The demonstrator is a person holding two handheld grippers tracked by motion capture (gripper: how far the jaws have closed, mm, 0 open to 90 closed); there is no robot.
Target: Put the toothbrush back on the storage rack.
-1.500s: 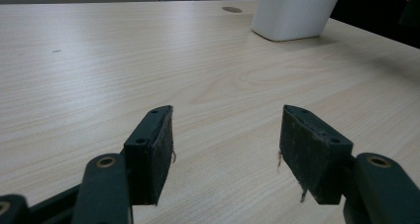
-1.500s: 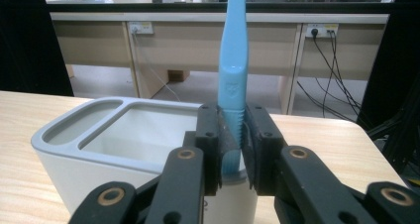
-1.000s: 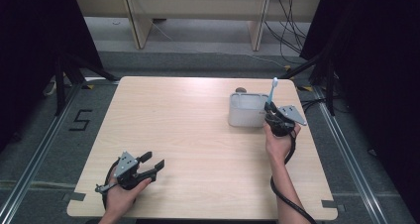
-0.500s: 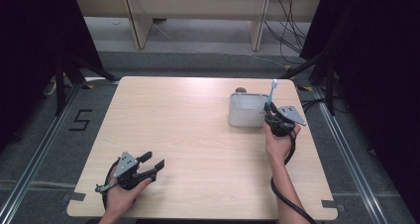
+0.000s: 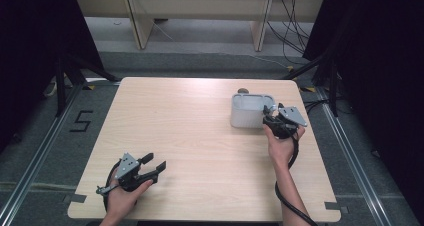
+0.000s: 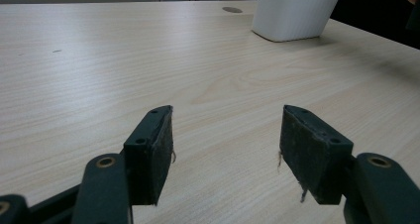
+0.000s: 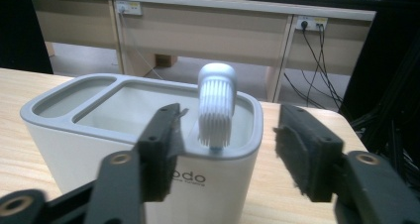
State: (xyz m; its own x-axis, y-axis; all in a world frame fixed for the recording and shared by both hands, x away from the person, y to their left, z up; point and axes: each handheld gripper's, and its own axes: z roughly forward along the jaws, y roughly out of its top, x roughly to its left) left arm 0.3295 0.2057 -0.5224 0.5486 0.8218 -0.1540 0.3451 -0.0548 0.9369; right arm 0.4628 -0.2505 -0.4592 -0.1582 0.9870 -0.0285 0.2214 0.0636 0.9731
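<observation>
A white toothbrush holder (image 5: 247, 113) with a grey rim stands on the right half of the wooden table (image 5: 200, 136). A toothbrush (image 7: 216, 105) stands in its larger compartment, bristle head up and leaning on the near rim. My right gripper (image 7: 230, 130) is open just in front of the holder, its jaws to either side of the brush head without touching it. In the high view the right gripper (image 5: 272, 117) sits at the holder's right corner. My left gripper (image 5: 152, 163) rests open and empty near the front left; its own view shows the left gripper (image 6: 225, 135) facing the far holder (image 6: 294, 11).
A small round cable hole (image 5: 243, 90) lies in the table just behind the holder. Desks and cables (image 5: 295, 16) stand on the floor beyond the far edge. Bare wood stretches between the two grippers.
The toothbrush, held high over the holder in the right gripper a second ago, has gone down into the holder. The right gripper has opened and let it go. The left gripper has stayed put.
</observation>
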